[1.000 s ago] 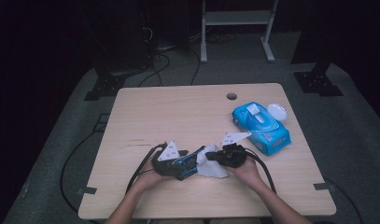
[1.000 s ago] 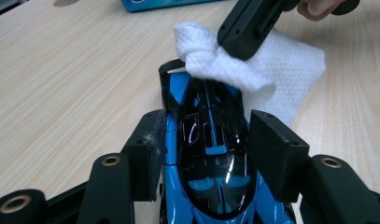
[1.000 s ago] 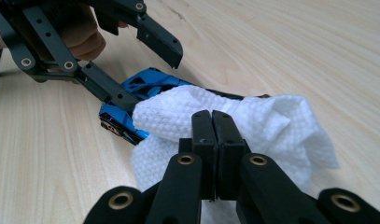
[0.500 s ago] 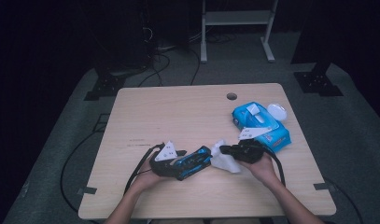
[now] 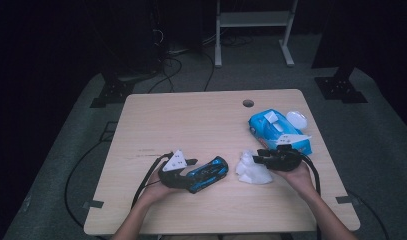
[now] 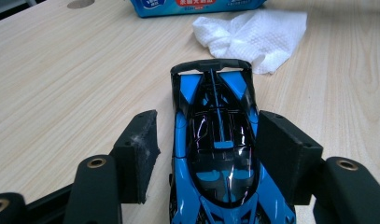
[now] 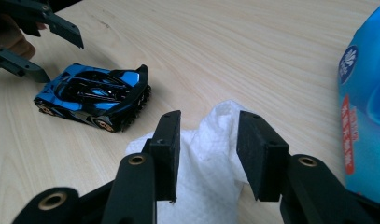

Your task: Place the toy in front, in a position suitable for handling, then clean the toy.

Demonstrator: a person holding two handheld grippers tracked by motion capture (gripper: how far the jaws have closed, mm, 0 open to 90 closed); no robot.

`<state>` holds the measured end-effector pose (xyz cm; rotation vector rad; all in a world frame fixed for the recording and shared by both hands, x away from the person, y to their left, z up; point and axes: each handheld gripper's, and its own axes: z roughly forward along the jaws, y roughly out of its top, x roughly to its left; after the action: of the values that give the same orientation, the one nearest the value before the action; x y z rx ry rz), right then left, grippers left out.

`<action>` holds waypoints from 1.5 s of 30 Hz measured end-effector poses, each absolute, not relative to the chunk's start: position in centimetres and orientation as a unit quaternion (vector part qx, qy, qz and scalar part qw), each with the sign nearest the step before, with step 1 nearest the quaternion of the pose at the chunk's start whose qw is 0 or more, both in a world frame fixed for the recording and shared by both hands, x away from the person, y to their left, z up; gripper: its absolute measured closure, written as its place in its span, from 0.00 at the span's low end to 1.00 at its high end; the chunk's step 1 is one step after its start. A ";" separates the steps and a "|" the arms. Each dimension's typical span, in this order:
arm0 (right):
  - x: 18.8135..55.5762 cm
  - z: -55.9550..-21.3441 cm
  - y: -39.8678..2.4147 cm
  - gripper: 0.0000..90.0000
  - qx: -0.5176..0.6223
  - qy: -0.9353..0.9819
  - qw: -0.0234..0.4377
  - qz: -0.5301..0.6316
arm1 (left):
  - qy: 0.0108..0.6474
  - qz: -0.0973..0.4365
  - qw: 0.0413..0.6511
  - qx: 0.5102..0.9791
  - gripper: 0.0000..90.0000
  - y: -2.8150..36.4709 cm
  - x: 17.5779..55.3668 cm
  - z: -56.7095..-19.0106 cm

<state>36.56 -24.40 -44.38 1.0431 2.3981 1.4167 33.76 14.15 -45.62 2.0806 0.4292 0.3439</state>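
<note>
Blue toy race car (image 6: pixel 215 154) sits on the table (image 5: pixel 191 125) between the left gripper (image 6: pixel 204 154)'s just-opening jaws; the right gripper (image 7: pixel 208 154), likewise parting, straddles the crumpled wipe (image 7: pixel 201 186). Withdrawing carelessly could nudge the car rolling or drag the wipe.

I saw that my left gripper (image 5: pixel 191 170) and right gripper (image 5: pixel 261 159) were black, each topped by a pale triangular plate, with brass-ringed screw holes and trailing black cables.

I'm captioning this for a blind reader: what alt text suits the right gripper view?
Two open black jaws of the right gripper frame a crumpled white wipe on a wooden table. A blue and black toy race car sits beyond, a blue wipes pack at right.
</note>
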 end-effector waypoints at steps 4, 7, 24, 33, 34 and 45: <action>36.2 -44.0 -24.8 0.64 0.348 0.801 0.087 0.479 | 0.182 0.141 0.478 0.848 0.42 14.5 33.7 -45.4; 36.0 -43.9 -25.1 0.62 0.348 0.800 0.088 0.480 | 0.184 0.144 0.477 0.847 0.41 14.8 33.6 -45.2; 35.4 -43.8 -26.1 0.55 0.348 0.800 0.094 0.480 | 0.199 0.152 0.479 0.841 0.36 16.3 33.5 -44.9; 35.4 -44.1 -26.1 0.54 0.347 0.801 0.092 0.479 | 0.198 0.153 0.482 0.840 0.35 16.4 33.7 -44.7; 35.4 -44.1 -26.1 0.54 0.347 0.801 0.092 0.479 | 0.200 0.153 0.482 0.839 0.34 16.5 33.7 -44.7; 35.0 -44.1 -26.4 0.54 0.347 0.799 0.093 0.482 | 0.208 0.158 0.483 0.836 0.32 17.6 33.3 -44.4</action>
<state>34.96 -26.37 -44.07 1.0305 2.3718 1.4300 33.29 17.56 -44.43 2.0367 0.5075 0.3855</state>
